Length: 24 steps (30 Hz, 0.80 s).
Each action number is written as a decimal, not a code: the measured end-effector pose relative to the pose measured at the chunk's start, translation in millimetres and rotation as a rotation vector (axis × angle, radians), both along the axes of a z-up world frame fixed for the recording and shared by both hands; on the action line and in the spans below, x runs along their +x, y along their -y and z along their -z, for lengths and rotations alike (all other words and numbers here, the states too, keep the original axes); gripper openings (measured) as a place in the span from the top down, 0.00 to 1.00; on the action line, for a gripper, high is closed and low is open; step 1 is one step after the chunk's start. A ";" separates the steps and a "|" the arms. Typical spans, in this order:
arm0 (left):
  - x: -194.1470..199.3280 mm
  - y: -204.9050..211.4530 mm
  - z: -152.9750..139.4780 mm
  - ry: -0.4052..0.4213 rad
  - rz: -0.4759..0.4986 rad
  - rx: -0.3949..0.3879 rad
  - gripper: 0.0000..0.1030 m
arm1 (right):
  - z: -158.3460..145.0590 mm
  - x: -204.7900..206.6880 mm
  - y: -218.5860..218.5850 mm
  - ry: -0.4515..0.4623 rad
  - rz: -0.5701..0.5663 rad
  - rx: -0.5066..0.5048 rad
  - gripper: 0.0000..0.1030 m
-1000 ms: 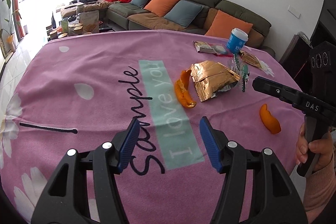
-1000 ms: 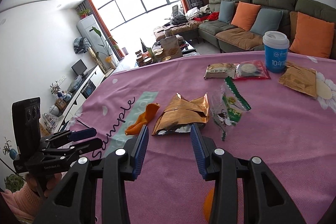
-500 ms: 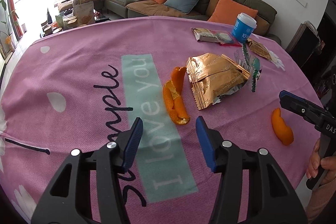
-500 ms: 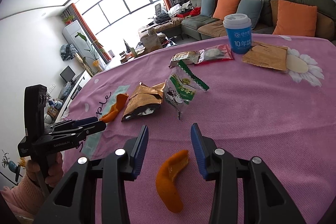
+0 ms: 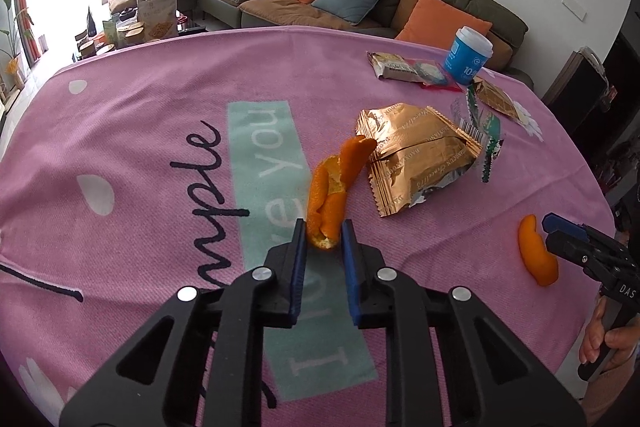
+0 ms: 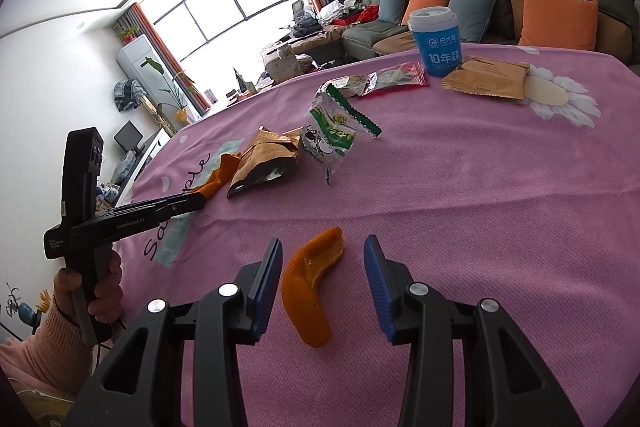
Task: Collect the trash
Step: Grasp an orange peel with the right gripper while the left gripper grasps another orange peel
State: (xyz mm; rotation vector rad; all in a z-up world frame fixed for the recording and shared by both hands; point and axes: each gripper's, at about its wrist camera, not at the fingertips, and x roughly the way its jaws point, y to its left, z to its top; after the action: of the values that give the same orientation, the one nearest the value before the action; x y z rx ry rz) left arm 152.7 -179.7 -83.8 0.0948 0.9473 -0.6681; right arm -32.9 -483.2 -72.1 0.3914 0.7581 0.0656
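Your left tool [image 5: 324, 241] has just been closing, and its blue pads now stand narrow, pressing on the near end of the long orange peel [image 5: 334, 187]. The rest of this peel lies on the pink tablecloth [image 5: 140, 131] and reaches away toward the gold foil wrapper [image 5: 416, 155], which its far tip touches or nearly touches. In the right wrist view this tool [image 6: 198, 201] points down at a slant, and your left hand [image 6: 90, 287], in a pink sleeve, grips the black handle from below.

Your right tool [image 6: 320, 259] is about half open and holds nothing. The small orange peel [image 6: 310, 291] lies on the tabletop between its two pads; I see a gap on both sides, wider on the right, so the pads do not press it. From the left wrist view this tool [image 5: 554, 227] comes in from the right edge, tilted down, with its tip just beside the same peel [image 5: 536, 255], and your right hand [image 5: 604, 331] is around the handle.

More trash lies farther on the tabletop: a green and white snack bag [image 6: 332, 135] just beside the gold wrapper [image 6: 264, 159], a red-edged packet [image 6: 396, 77], a flat brown packet [image 6: 486, 77], and a blue paper cup [image 6: 436, 41] standing upright near the far edge.
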 end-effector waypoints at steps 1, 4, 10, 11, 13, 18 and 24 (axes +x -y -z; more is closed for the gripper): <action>-0.9 -1.5 -0.2 -0.002 0.000 -0.005 0.83 | 0.3 -1.8 -0.8 -0.002 -0.006 -0.003 0.61; -3.8 -6.9 -1.3 -0.006 -0.003 -0.020 0.83 | -0.9 -8.1 -2.9 -0.004 -0.019 -0.011 0.60; -12.8 -23.4 -4.2 -0.014 -0.022 -0.046 0.84 | 1.6 -9.8 -10.5 -0.011 -0.047 -0.025 0.60; -14.6 -27.1 -5.0 -0.013 -0.026 -0.049 0.84 | 2.0 -9.6 -12.7 -0.013 -0.053 -0.031 0.60; -18.0 -35.2 -6.9 -0.011 -0.037 -0.056 0.84 | 3.8 -8.9 -15.6 -0.018 -0.063 -0.029 0.62; -25.6 -58.3 -11.7 -0.004 -0.070 -0.073 0.84 | 9.1 -7.1 -24.5 -0.035 -0.082 -0.037 0.79; -33.9 -84.8 -15.2 0.003 -0.114 -0.095 0.84 | 4.1 -7.2 -28.8 -0.019 -0.077 -0.055 0.85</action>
State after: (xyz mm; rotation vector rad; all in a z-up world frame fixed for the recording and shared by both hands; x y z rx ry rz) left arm 118.8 -94.9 -68.6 -0.0418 0.9101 -0.6063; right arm -40.1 -454.4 -76.2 0.3103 0.7921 0.1133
